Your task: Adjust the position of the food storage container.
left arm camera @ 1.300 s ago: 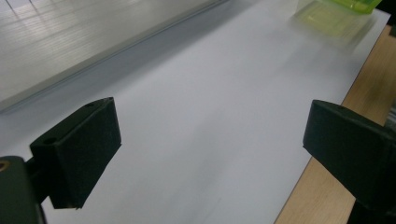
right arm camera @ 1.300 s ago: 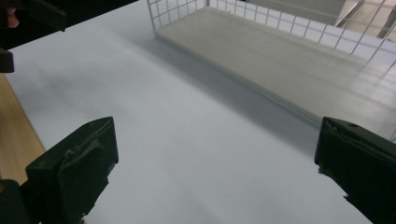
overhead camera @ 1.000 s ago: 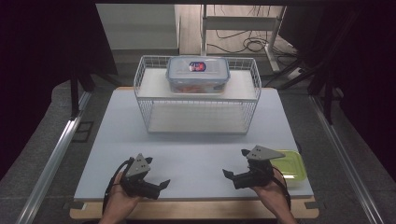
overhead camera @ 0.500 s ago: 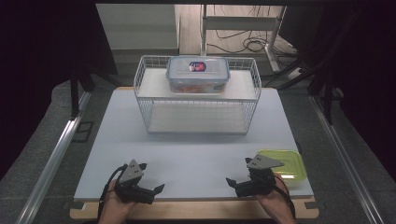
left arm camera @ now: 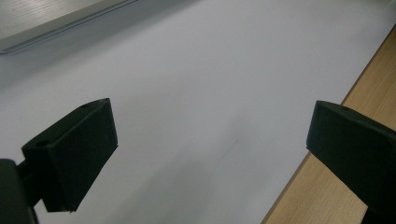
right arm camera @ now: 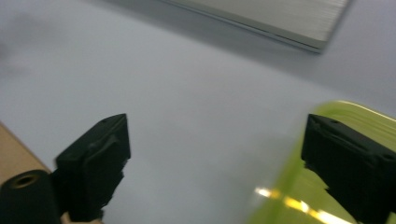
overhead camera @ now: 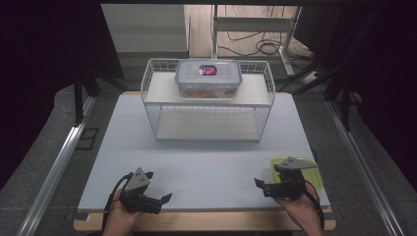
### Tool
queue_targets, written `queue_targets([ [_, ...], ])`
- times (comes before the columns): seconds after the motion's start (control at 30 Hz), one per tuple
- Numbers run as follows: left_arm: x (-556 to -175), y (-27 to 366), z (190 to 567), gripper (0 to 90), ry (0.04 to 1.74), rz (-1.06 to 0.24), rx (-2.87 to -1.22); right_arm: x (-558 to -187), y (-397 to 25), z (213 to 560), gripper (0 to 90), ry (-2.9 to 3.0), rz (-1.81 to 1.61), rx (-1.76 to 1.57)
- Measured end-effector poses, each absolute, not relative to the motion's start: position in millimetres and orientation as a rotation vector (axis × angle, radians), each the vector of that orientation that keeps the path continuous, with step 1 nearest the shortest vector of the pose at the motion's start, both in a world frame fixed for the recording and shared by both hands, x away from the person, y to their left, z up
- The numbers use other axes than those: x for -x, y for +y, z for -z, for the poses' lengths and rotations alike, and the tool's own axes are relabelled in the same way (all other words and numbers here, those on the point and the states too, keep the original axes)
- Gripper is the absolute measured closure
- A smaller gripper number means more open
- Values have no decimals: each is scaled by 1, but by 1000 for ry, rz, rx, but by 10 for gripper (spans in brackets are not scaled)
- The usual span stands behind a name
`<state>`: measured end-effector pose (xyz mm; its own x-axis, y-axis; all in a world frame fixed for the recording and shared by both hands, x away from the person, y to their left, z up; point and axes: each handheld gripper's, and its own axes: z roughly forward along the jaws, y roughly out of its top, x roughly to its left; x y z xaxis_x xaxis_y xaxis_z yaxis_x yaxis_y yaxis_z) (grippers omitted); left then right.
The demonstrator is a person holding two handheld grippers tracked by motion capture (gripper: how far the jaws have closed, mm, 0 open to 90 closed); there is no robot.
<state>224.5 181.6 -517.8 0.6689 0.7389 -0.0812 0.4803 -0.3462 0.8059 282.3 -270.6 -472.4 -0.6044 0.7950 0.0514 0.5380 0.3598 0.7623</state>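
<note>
1. The left gripper sits near the front edge of the table, at its left corner, far in front of the wire basket. Its jaws are spread wide and hold nothing; in the left gripper view only bare white tabletop lies between them.
2. The right gripper sits near the table's front right corner, also far in front of the basket. Its jaws stand wide apart and grip nothing.
3. The green plate lies flat on the table just right of the right gripper. In the right gripper view one jaw hangs over the plate's rim; whether it touches is unclear.
4. A lidded box rests on top of the basket, at its rear.
</note>
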Motion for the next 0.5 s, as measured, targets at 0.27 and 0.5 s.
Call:
queue_targets([
  [0.27, -225, 184, 518, 22, 953, -384, -2012, -282, -310, 467, 595, 2237, -1030, -1183],
  [0.5, -226, 185, 518, 30, 956, -372, -2009, -284, -355, 462, 872, 2103, -1012, -1296],
])
